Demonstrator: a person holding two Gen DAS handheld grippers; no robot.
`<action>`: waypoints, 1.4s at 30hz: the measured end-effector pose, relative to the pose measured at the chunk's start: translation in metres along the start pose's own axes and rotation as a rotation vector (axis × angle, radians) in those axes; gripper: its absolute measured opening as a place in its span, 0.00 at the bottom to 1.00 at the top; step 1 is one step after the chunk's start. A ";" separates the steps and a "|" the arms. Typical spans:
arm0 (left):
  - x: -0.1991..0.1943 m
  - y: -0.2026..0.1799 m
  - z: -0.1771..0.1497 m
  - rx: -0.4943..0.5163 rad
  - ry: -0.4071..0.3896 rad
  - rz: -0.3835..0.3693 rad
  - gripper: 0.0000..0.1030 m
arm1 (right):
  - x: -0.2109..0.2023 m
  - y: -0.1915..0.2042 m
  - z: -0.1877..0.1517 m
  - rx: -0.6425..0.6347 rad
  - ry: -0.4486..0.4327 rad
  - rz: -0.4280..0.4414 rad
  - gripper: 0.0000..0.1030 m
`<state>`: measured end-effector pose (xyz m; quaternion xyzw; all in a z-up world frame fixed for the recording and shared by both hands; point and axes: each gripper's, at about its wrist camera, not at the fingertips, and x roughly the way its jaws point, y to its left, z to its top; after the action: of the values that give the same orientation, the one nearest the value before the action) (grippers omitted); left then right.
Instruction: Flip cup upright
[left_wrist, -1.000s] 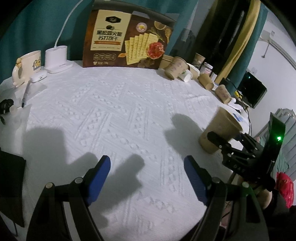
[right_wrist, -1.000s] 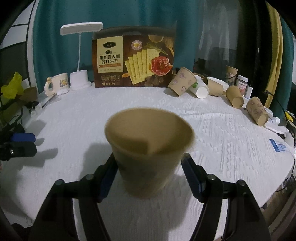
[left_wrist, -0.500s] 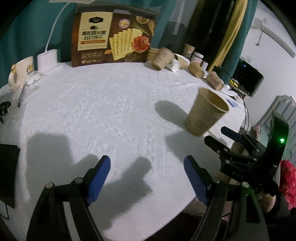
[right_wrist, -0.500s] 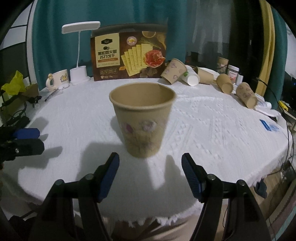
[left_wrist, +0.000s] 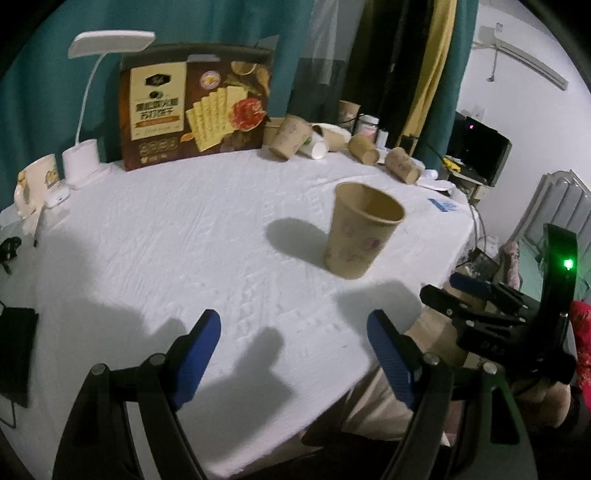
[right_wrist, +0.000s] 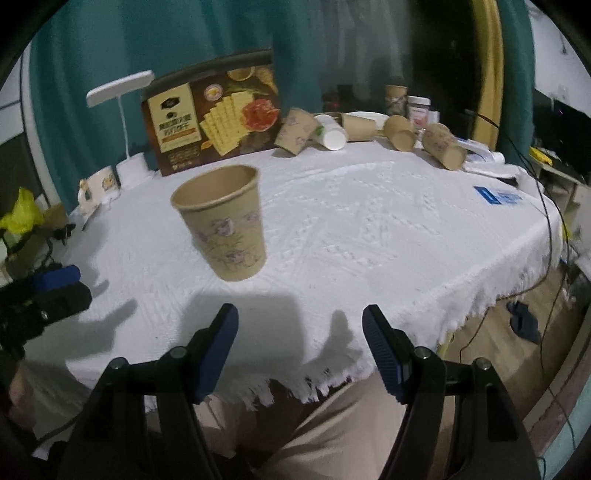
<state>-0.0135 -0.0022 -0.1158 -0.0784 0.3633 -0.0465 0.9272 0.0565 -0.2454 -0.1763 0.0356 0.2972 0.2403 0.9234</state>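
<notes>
A brown paper cup with a pink flower print (left_wrist: 360, 232) stands upright, mouth up, on the white tablecloth (left_wrist: 177, 236); it also shows in the right wrist view (right_wrist: 223, 227). My left gripper (left_wrist: 293, 352) is open and empty, near the table's front edge, apart from the cup. My right gripper (right_wrist: 299, 341) is open and empty, drawn back over the table's fringed edge; the cup stands ahead and to its left. The right gripper shows at the right of the left wrist view (left_wrist: 476, 299), and the left gripper at the left of the right wrist view (right_wrist: 48, 291).
A cracker box (left_wrist: 195, 105), a white desk lamp (left_wrist: 88, 110) and a mug (left_wrist: 37, 182) stand at the back. Several paper cups (right_wrist: 369, 127) lie on their sides at the back right. A blue card (right_wrist: 496, 195) lies near the right edge.
My right gripper has let go of the cup, set upright, and drawn back past the table edge. My left gripper has also pulled back and up.
</notes>
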 end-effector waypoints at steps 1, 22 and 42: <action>0.000 -0.004 0.001 0.010 0.001 -0.004 0.79 | -0.004 -0.004 0.001 0.010 -0.002 -0.003 0.65; -0.065 -0.064 0.052 0.262 -0.304 0.040 0.86 | -0.108 -0.039 0.051 0.040 -0.189 -0.119 0.66; -0.156 -0.059 0.064 0.278 -0.555 -0.024 0.93 | -0.211 0.011 0.068 -0.027 -0.411 -0.083 0.83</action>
<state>-0.0860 -0.0308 0.0450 0.0351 0.0854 -0.0833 0.9922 -0.0593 -0.3284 -0.0055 0.0590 0.1005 0.1935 0.9741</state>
